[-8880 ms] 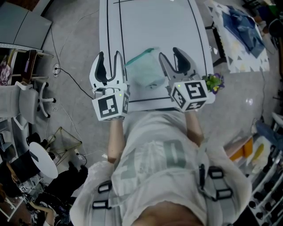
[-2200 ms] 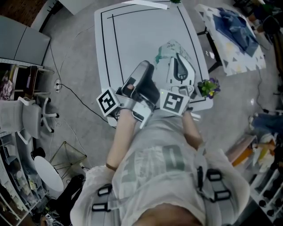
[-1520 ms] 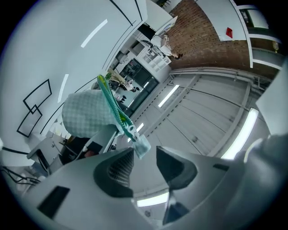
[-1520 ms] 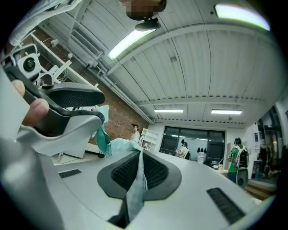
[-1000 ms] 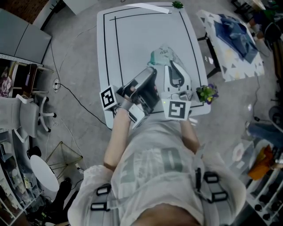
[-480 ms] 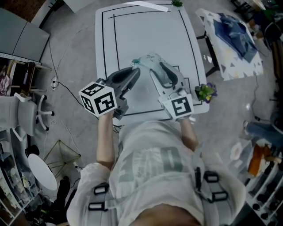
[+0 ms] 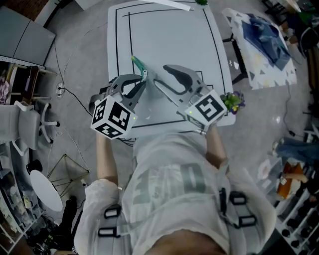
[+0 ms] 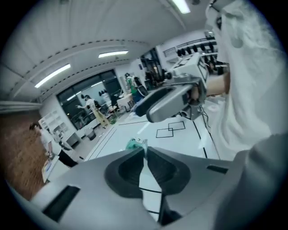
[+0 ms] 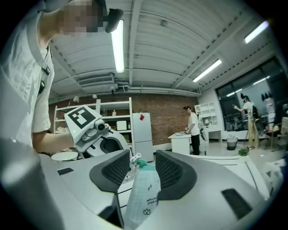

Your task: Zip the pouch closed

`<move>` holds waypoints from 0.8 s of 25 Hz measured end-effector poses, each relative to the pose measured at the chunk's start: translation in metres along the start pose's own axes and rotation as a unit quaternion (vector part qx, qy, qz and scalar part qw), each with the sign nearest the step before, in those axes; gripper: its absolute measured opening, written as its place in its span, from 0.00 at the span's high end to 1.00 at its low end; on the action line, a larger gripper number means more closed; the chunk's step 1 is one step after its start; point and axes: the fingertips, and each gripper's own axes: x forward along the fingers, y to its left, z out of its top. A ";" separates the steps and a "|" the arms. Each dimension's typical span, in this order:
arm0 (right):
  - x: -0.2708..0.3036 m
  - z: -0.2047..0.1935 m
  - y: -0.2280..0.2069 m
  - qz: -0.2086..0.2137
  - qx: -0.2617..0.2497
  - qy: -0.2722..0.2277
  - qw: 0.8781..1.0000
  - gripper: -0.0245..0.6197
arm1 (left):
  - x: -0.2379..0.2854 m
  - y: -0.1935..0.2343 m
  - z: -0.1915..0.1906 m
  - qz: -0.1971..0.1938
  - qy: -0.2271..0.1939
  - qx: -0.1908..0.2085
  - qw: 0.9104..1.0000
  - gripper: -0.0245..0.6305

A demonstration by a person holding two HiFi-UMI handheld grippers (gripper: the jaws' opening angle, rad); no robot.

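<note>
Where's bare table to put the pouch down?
Free: the far half of the table, up to the white strip at its far edge. Crowded: the near edge, where the left gripper is closing on the pouch and the right gripper is opening round it; a plant by the near right corner.

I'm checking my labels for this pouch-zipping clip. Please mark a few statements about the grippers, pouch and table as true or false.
1. The left gripper pinches the pouch. True; its jaws are closing on it.
2. The right gripper is clamped on the pouch. False: its jaws are opening, with the pouch between them.
3. The pouch is red. False: it is translucent with a teal top.
4. A small plant sits by the table's near right corner. True.
</note>
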 end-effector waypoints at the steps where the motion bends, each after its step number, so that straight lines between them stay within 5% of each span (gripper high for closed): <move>1: 0.004 0.003 0.004 0.026 0.002 0.003 1.000 0.72 | -0.002 -0.004 0.003 -0.017 -0.002 0.023 1.000 0.92; 4: 0.013 0.011 0.017 0.088 0.009 0.005 0.996 0.72 | -0.005 -0.016 0.011 -0.056 -0.023 0.039 0.997 0.92; 11: 0.018 -0.009 0.025 0.130 0.036 0.045 0.990 0.72 | -0.001 -0.032 0.020 -0.082 -0.056 0.028 0.995 0.92; 20: 0.008 -0.004 0.020 0.122 0.095 0.002 0.988 0.93 | 0.003 -0.035 0.018 -0.095 -0.066 -0.010 0.993 0.92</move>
